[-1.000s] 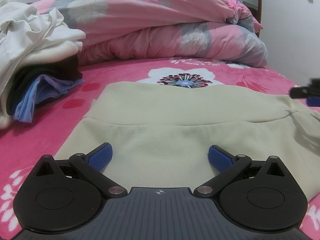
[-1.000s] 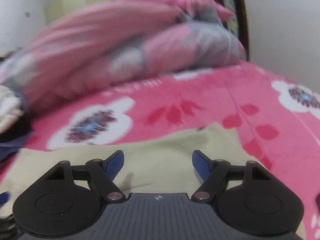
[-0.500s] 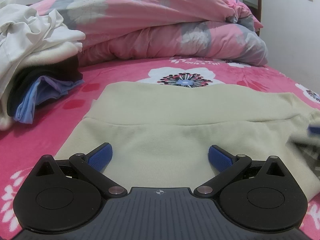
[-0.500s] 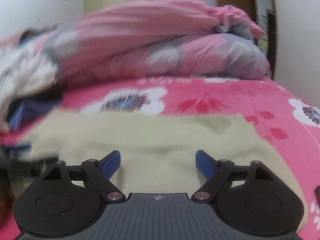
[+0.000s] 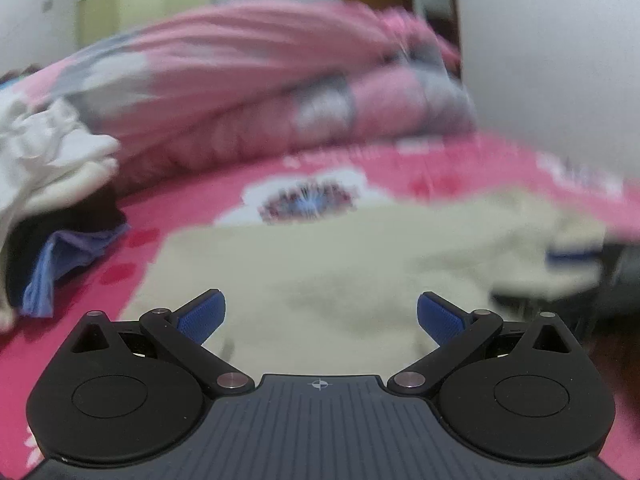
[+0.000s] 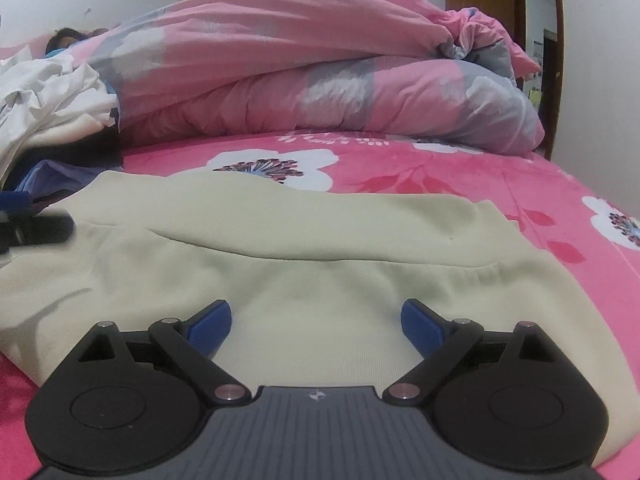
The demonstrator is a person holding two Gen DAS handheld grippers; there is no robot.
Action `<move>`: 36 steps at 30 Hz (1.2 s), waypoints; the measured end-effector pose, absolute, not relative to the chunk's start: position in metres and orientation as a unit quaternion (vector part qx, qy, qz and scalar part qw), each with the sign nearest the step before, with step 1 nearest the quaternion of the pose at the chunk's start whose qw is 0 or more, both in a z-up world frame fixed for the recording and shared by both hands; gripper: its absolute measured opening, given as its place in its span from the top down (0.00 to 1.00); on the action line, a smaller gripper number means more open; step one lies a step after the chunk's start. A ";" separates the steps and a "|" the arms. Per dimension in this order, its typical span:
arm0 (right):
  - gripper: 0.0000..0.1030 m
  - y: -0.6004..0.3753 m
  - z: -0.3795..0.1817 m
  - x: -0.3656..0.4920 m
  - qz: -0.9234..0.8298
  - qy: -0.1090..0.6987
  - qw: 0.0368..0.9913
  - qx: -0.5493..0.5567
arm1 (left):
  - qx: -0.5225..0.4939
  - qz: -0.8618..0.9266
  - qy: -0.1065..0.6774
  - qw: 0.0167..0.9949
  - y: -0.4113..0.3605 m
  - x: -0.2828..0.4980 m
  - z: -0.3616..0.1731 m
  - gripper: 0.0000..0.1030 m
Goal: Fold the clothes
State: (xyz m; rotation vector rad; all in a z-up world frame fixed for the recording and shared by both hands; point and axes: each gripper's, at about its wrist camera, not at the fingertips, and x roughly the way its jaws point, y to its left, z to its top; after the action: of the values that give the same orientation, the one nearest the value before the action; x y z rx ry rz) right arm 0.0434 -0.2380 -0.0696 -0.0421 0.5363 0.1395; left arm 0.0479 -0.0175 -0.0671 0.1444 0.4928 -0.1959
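- Blue-padded right gripper (image 6: 316, 322) hovering low over the near part of the cream sweatshirt (image 6: 304, 248), jaws spread wide and just having been opening, nothing pinched between them.
- Likewise hanging over the same cloth in a blurred view: left gripper (image 5: 320, 318), jaws spread, pinching nothing.
- Lying flat on the pink floral bedsheet (image 6: 460, 184), one fold crossing its middle.
- Sitting close beside its left edge: a heap of white and dark clothes (image 6: 52, 112).
- Bulking behind everything: a rolled pink duvet (image 6: 320, 80).
- Risking, probably, a crooked fold if pinching only the top layer or at uneven points along the near hem.
- Risking too, perhaps, snagging the heap when swinging cloth leftward.
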 end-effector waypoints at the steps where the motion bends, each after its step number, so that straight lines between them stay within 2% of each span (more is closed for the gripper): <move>1: 0.08 -0.238 -0.069 0.043 0.069 0.265 0.962 -0.021 | 0.086 -0.096 0.253 0.959 -0.022 0.050 -0.076 0.00; 10: 0.08 -0.240 -0.069 0.042 0.070 0.262 0.962 -0.017 | 0.073 -0.107 0.283 0.950 -0.007 0.052 -0.074 0.00; 29: 0.08 -0.241 -0.069 0.042 0.075 0.259 0.963 -0.010 | 0.025 -0.078 0.290 0.954 0.099 0.010 -0.056 0.00; 36: 0.08 -0.242 -0.069 0.041 0.076 0.259 0.963 -0.009 | 0.009 0.015 0.309 0.951 0.153 0.006 -0.062 0.00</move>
State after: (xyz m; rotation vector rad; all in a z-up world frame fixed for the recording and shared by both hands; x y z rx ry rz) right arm 0.0413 -0.2417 -0.0690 -0.0178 0.5239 0.1543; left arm 0.0059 0.1527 -0.0616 0.0191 0.6285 0.0306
